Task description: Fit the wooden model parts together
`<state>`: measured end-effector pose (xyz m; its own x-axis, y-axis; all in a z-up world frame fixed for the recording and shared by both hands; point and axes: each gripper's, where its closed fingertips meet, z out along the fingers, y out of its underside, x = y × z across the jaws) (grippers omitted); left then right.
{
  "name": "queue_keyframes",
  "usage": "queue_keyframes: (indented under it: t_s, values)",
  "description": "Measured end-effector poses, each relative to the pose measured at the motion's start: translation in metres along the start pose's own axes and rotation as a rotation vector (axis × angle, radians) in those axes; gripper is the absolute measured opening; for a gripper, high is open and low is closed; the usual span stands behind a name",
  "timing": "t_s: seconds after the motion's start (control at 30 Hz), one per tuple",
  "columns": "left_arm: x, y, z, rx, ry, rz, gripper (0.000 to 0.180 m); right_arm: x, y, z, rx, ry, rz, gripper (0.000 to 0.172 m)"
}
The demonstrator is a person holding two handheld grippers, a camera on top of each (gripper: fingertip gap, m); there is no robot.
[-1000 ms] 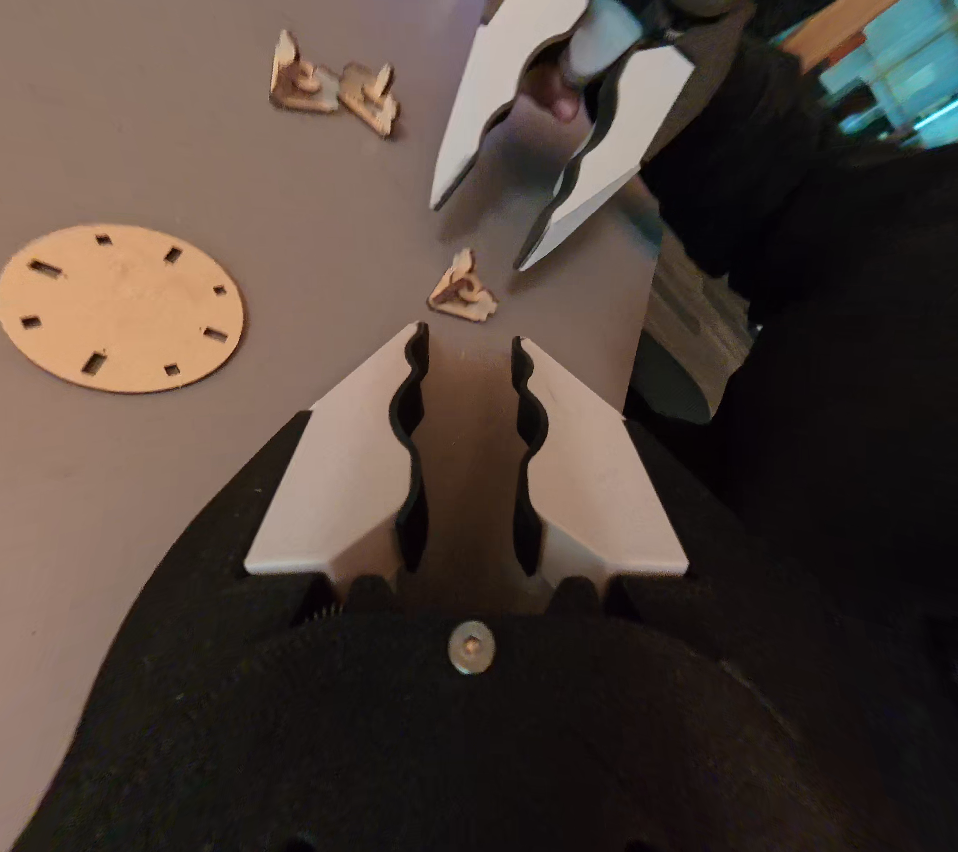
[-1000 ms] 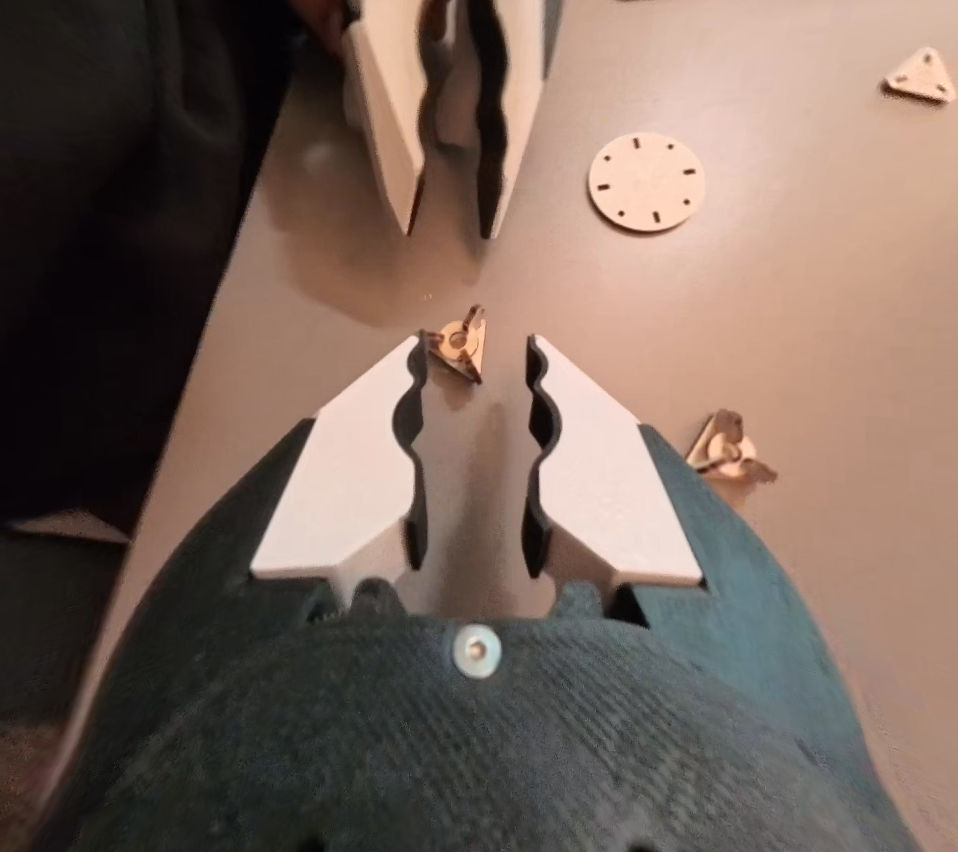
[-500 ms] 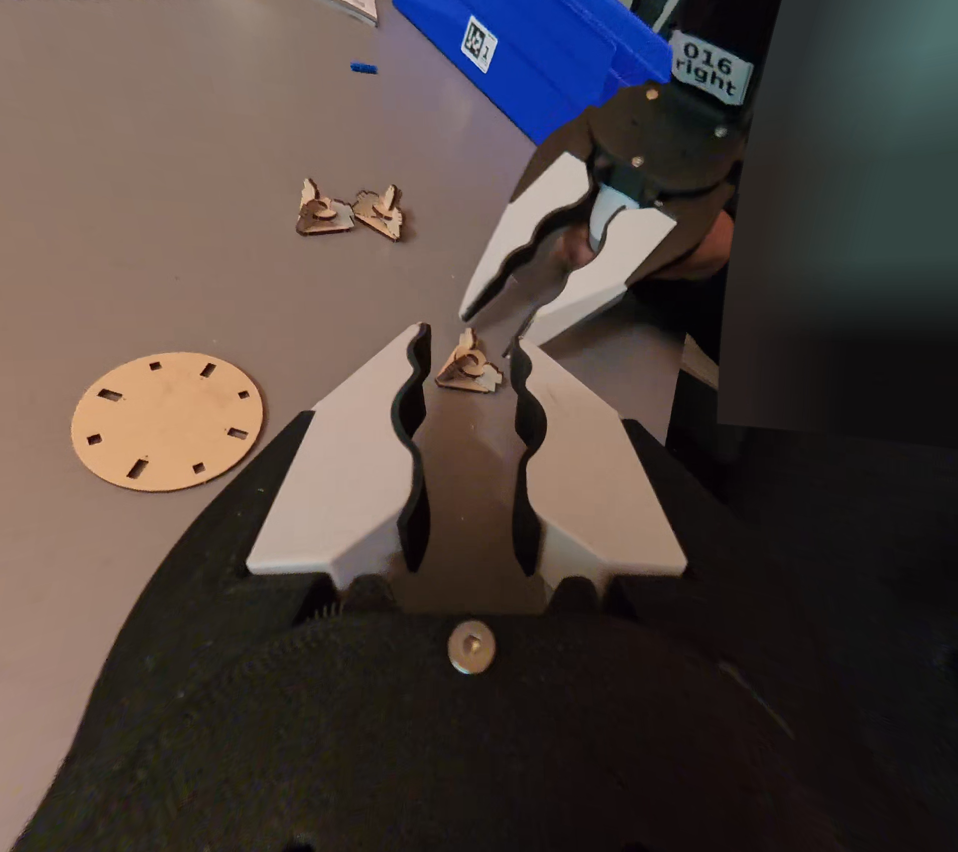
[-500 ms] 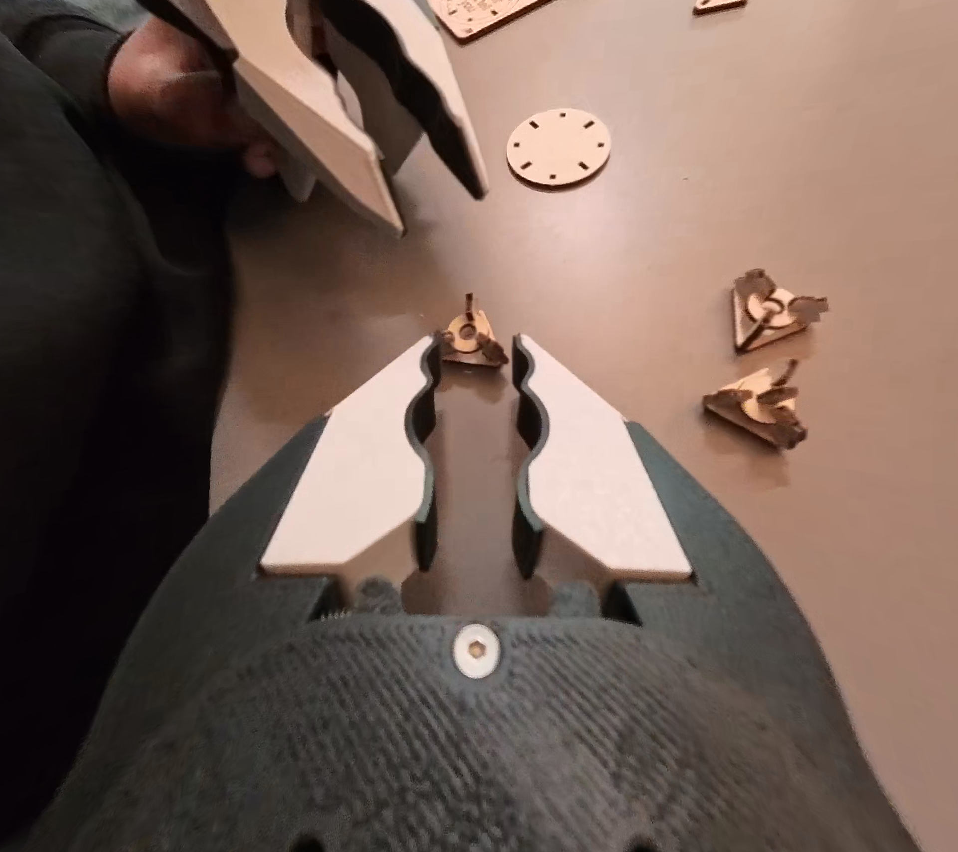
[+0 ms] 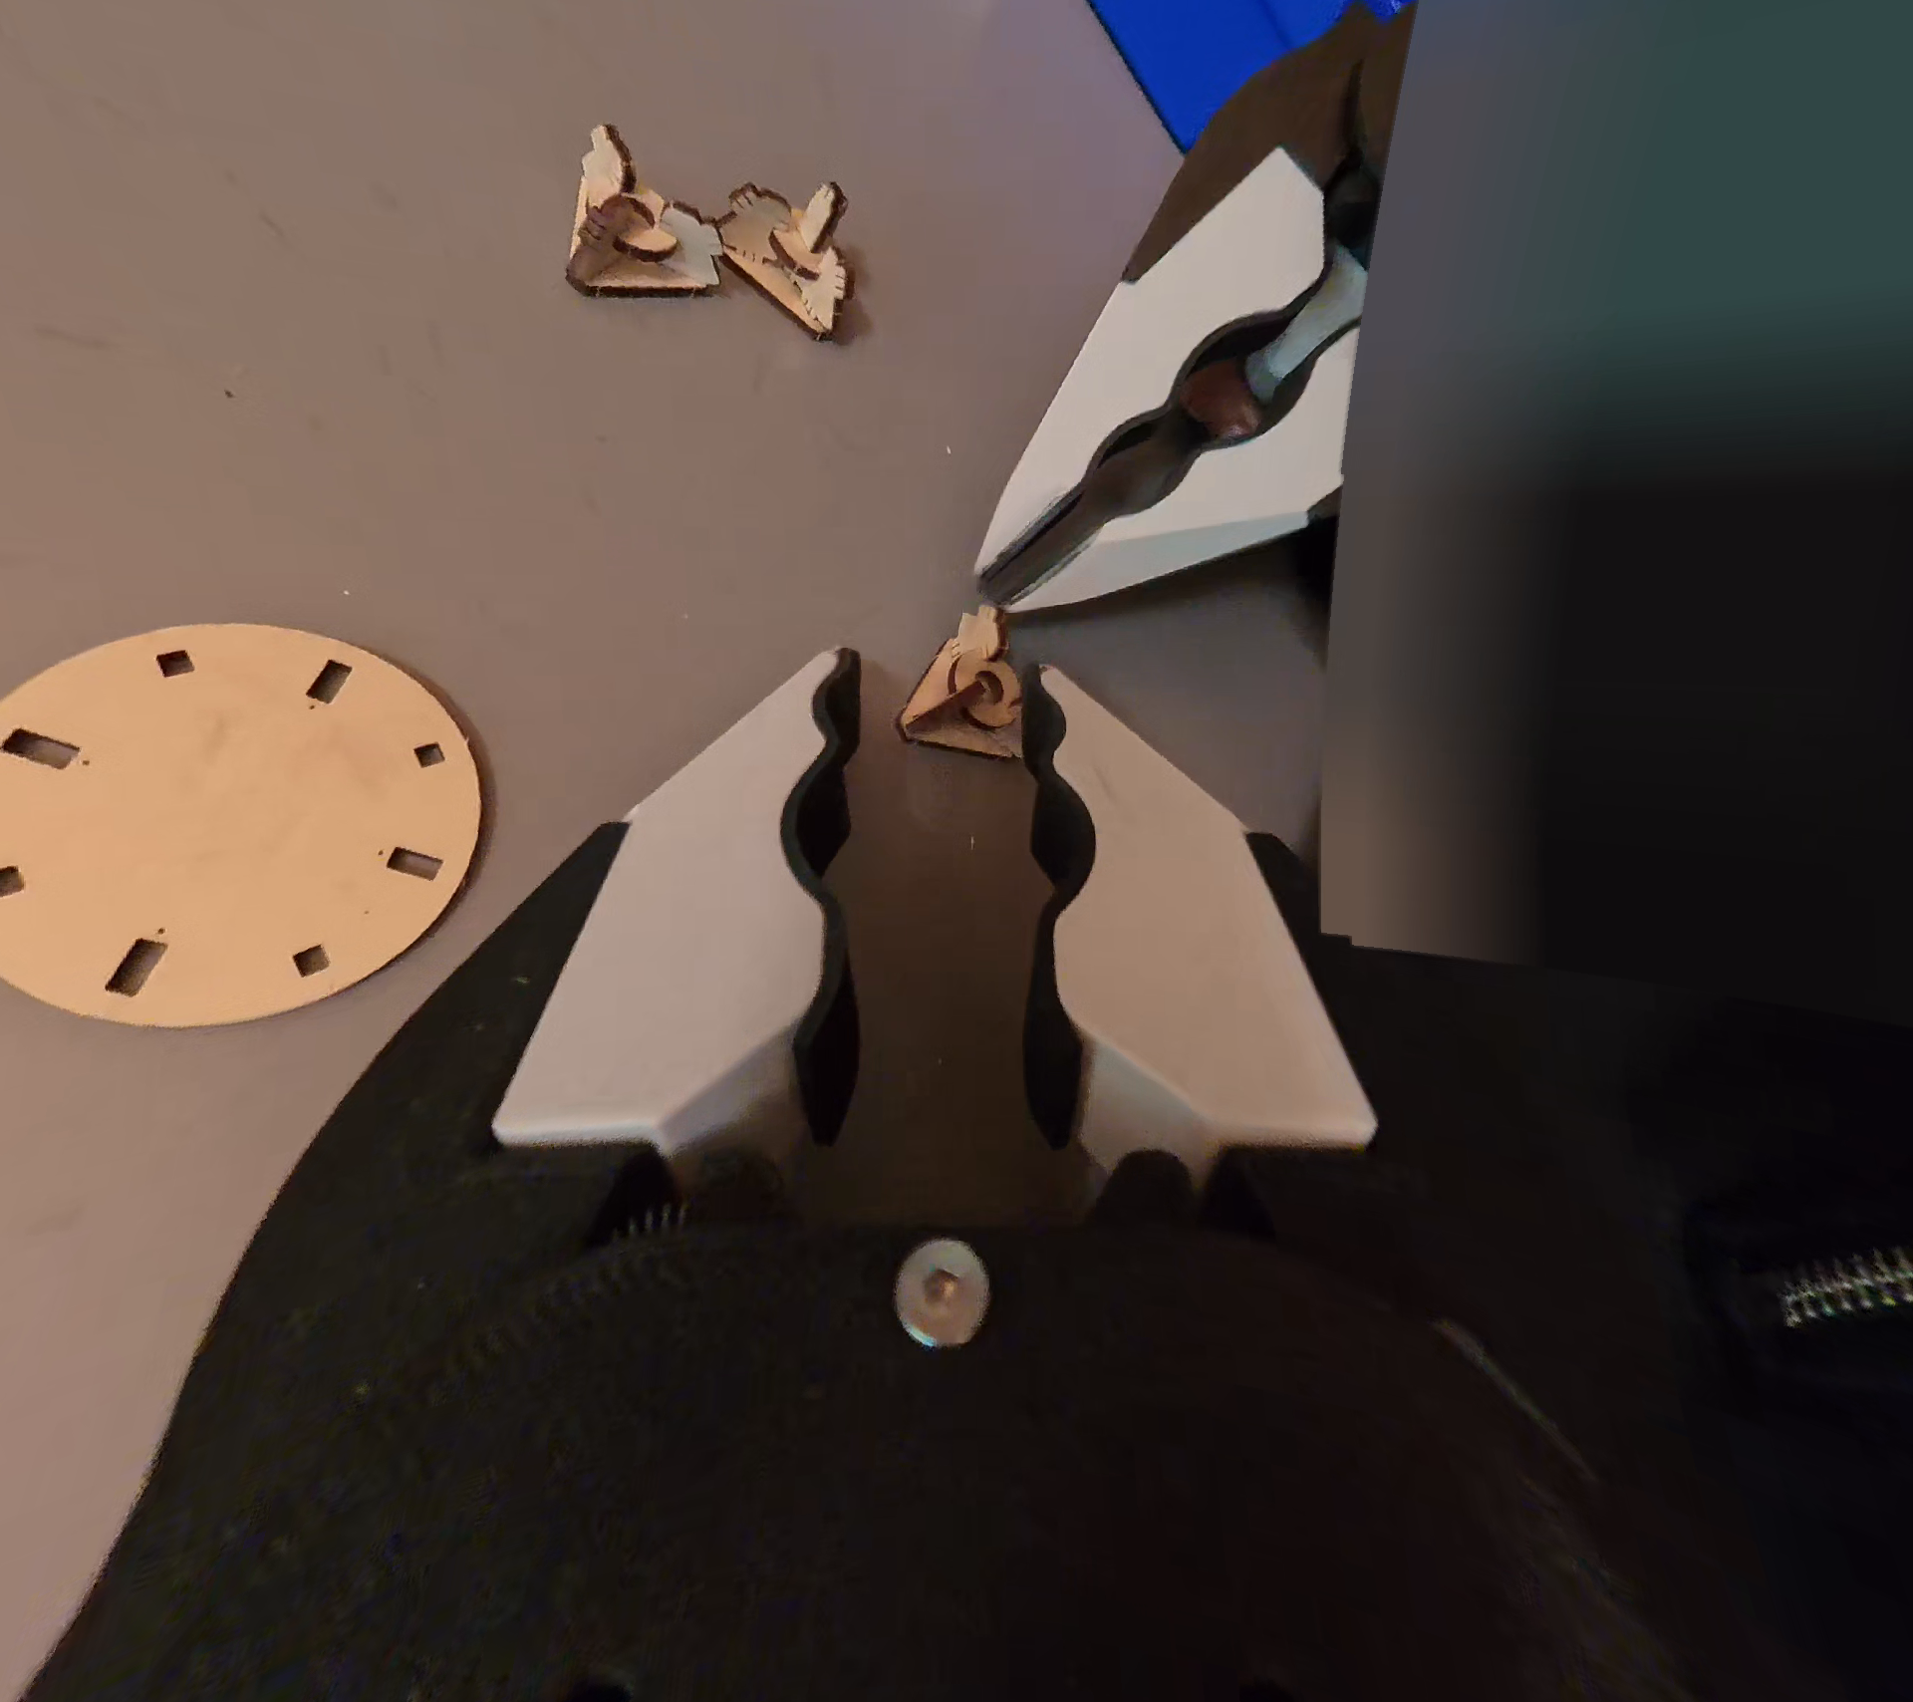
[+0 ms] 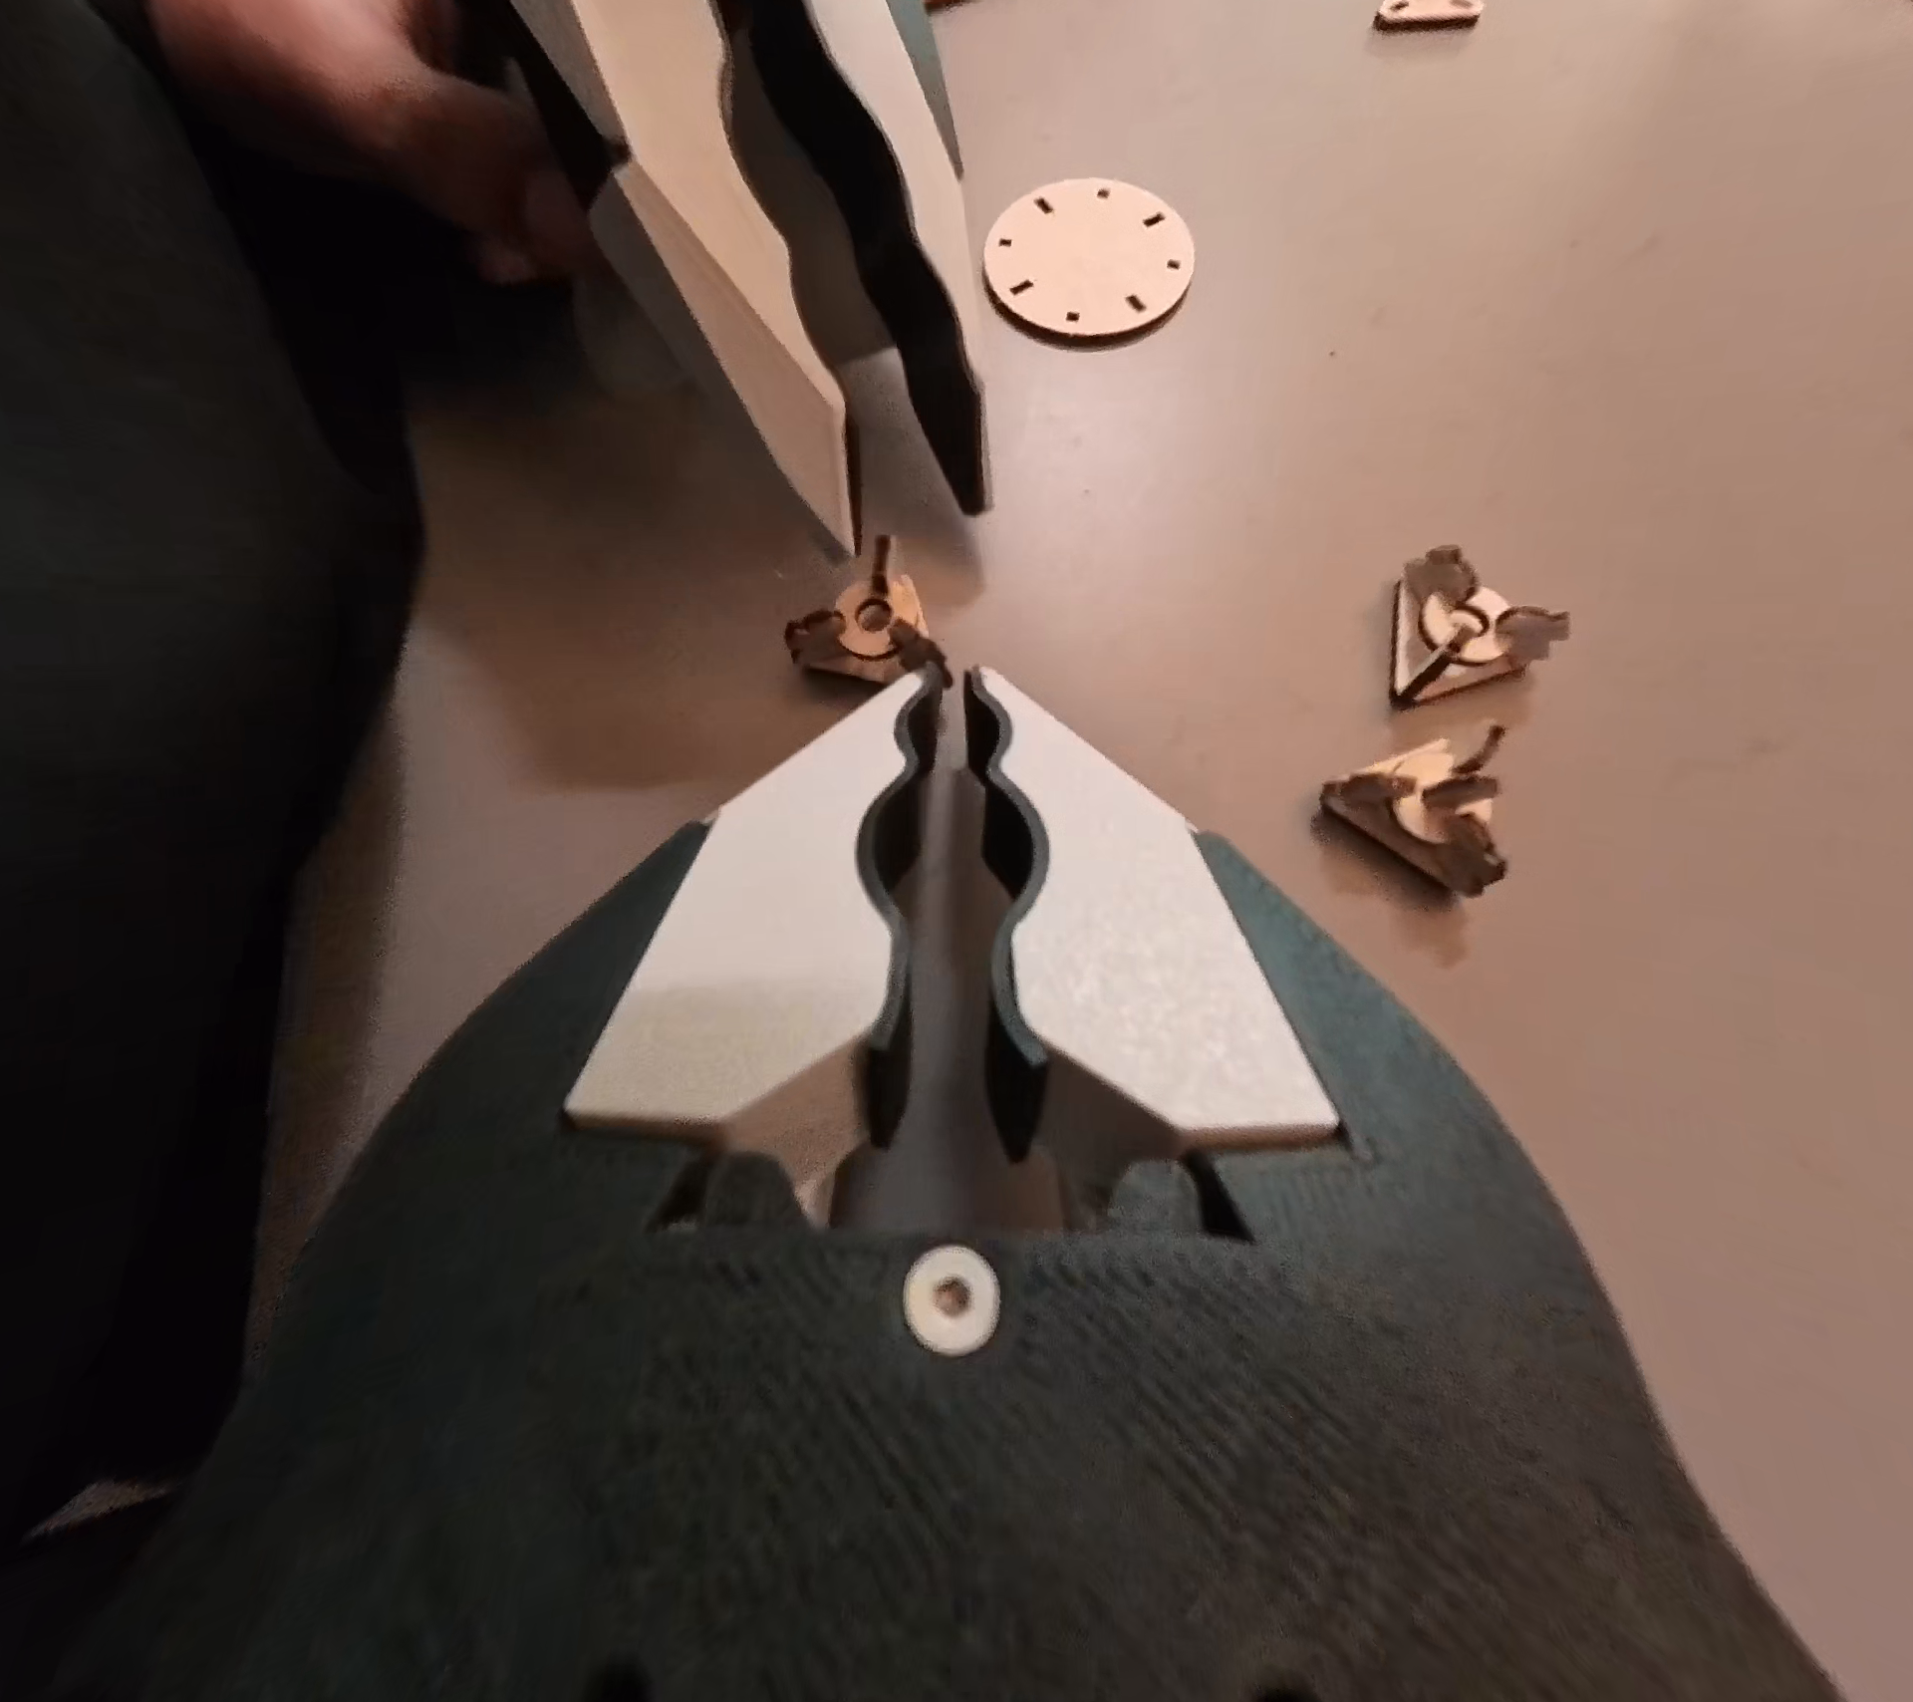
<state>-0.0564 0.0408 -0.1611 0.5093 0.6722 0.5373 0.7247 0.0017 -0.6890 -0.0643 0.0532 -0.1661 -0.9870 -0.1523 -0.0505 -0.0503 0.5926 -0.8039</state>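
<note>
I am holding my left tool point(image 5: 940, 687) with its jaws parted above the grey table point(image 5: 311, 99); the small triangular wooden assembly point(image 5: 965, 705) is lying just beyond them, ungripped. My right tool point(image 6: 947, 681) is nearly closed, gripping nothing, its tips beside that assembly.

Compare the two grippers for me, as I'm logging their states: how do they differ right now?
The left gripper has its jaws apart; the right gripper has its jaws nearly together. The small wooden triangle assembly lies between the left gripper's tips, but just ahead of the right gripper's. Both hold nothing and point at that assembly.
</note>
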Motion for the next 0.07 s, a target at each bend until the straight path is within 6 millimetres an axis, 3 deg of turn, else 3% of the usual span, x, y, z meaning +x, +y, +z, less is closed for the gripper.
queue_keyframes:
  t_s: [0.07]
  values:
    - [-0.0002,0.0011,0.0021,-0.015,0.007,-0.007,0.03,-0.0001,-0.0035,-0.0018,0.023,-0.037,0.01,0.002]
